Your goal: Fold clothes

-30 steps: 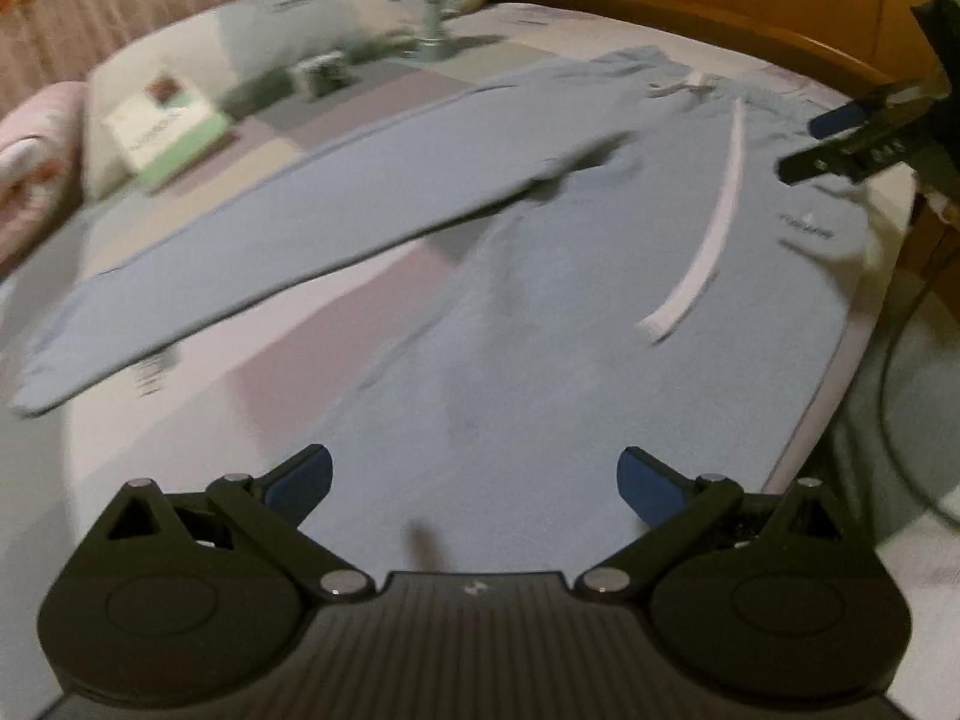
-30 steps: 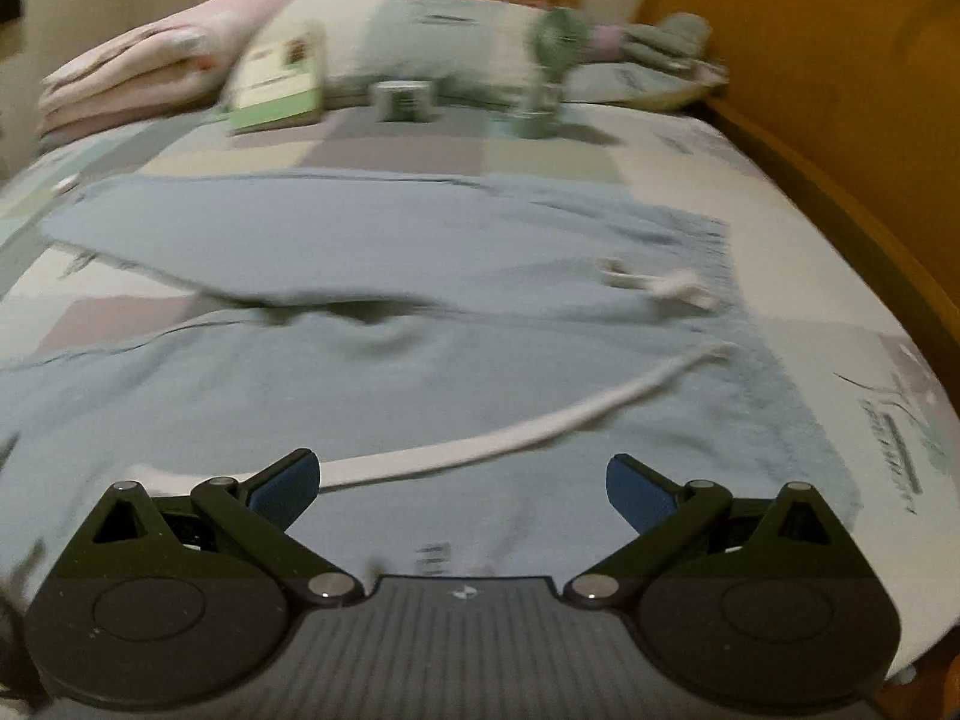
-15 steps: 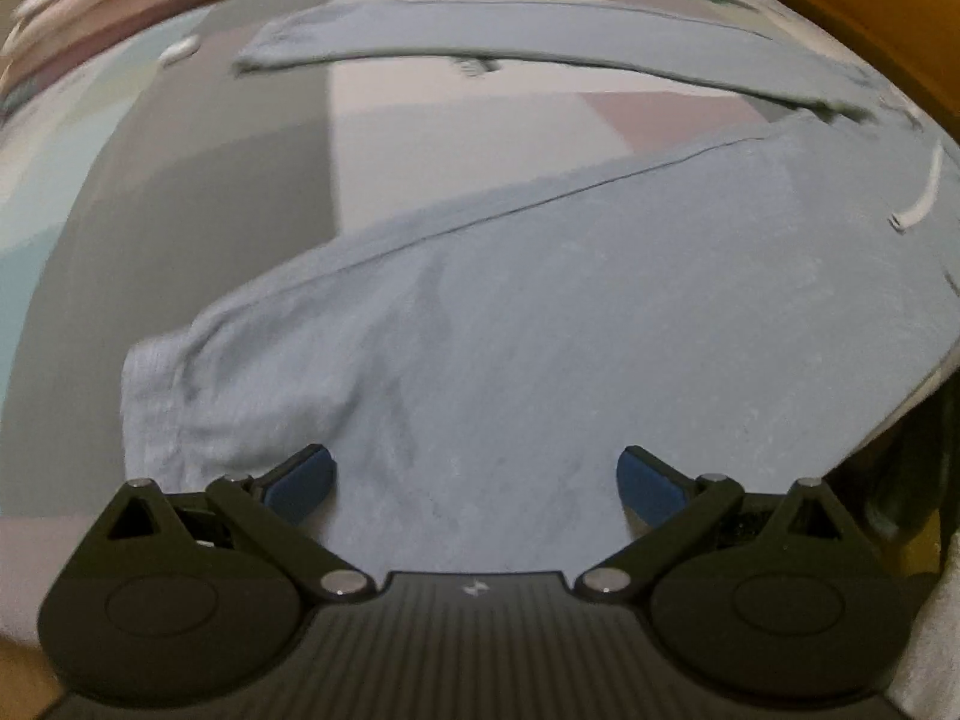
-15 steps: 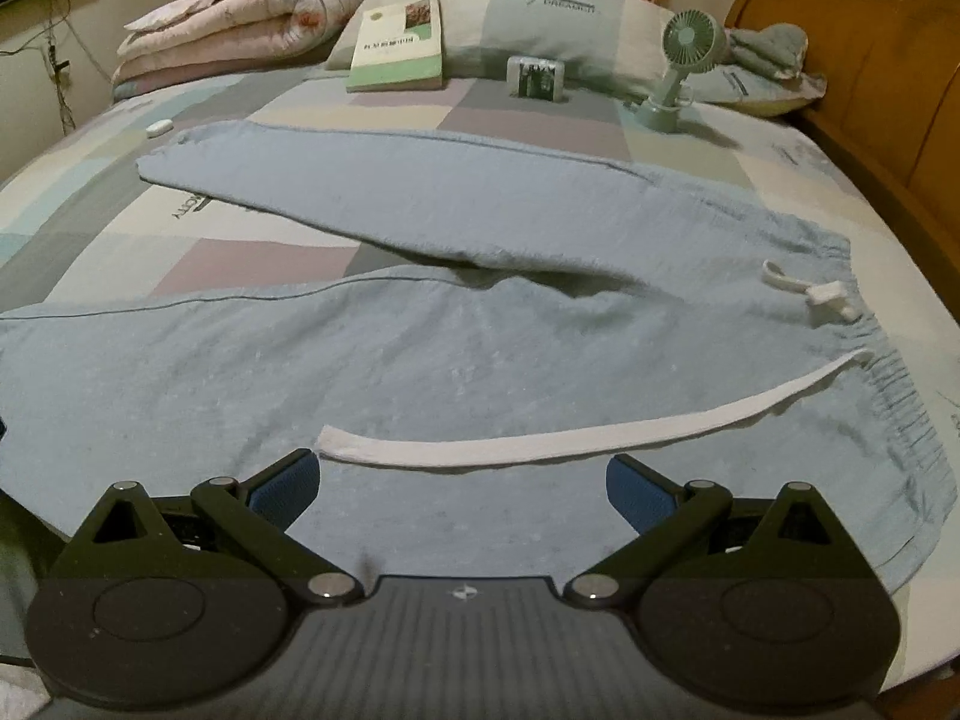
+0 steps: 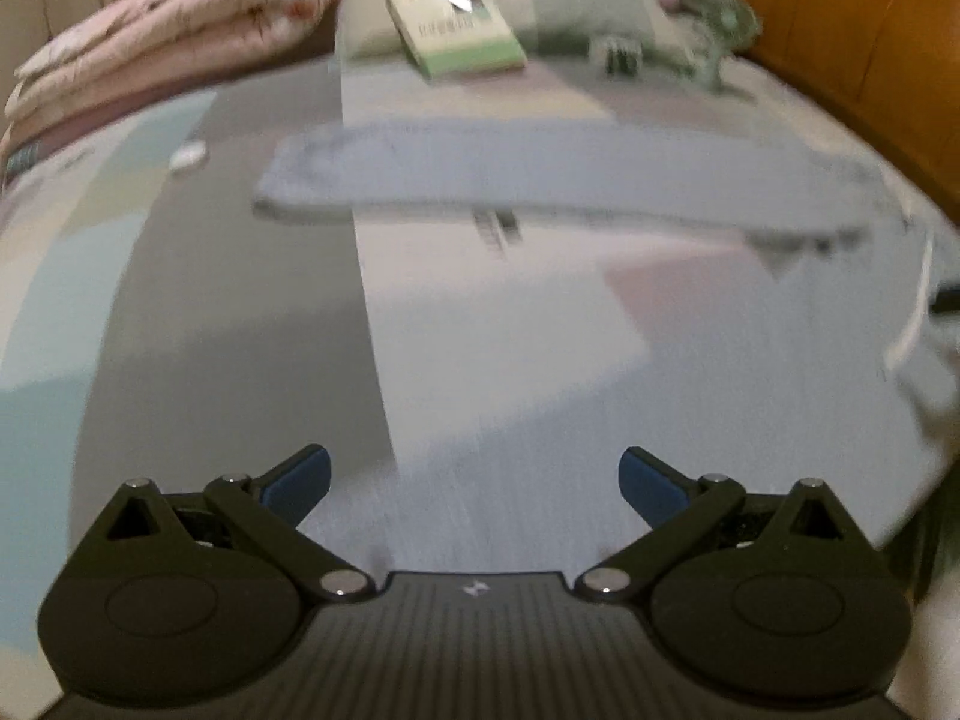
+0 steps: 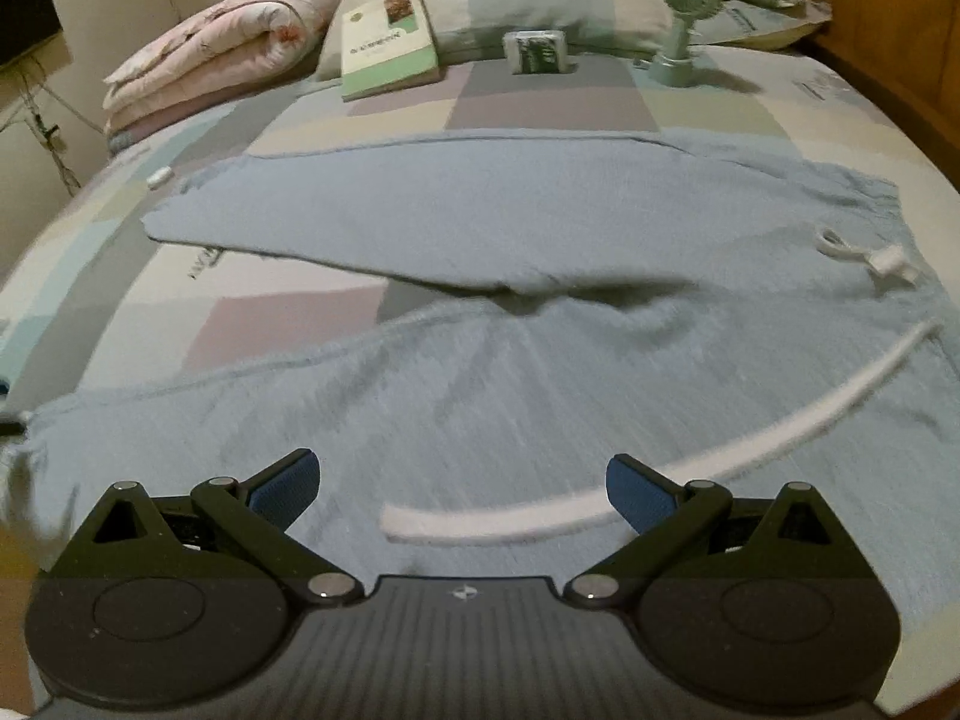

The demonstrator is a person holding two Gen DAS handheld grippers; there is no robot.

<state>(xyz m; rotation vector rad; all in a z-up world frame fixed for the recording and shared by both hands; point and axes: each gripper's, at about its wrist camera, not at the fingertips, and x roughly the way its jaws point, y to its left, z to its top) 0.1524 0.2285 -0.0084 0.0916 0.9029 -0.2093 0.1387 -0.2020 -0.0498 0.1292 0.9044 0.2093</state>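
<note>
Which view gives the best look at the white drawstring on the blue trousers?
The right wrist view. There the drawstring lies as a long white band across the trousers, its free end just ahead of the right gripper. The left wrist view is motion-blurred and shows only a faint white streak at its right edge.

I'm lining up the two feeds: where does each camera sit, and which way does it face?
Left wrist: on the left tongs, looking along the bed over the leg end of the light blue drawstring trousers; its own open tongs show.
Right wrist: on the right tongs, over the trousers' waist end and white drawstring; open tongs show.
Shared: trousers, green-edged book, pink folded quilt.
</note>
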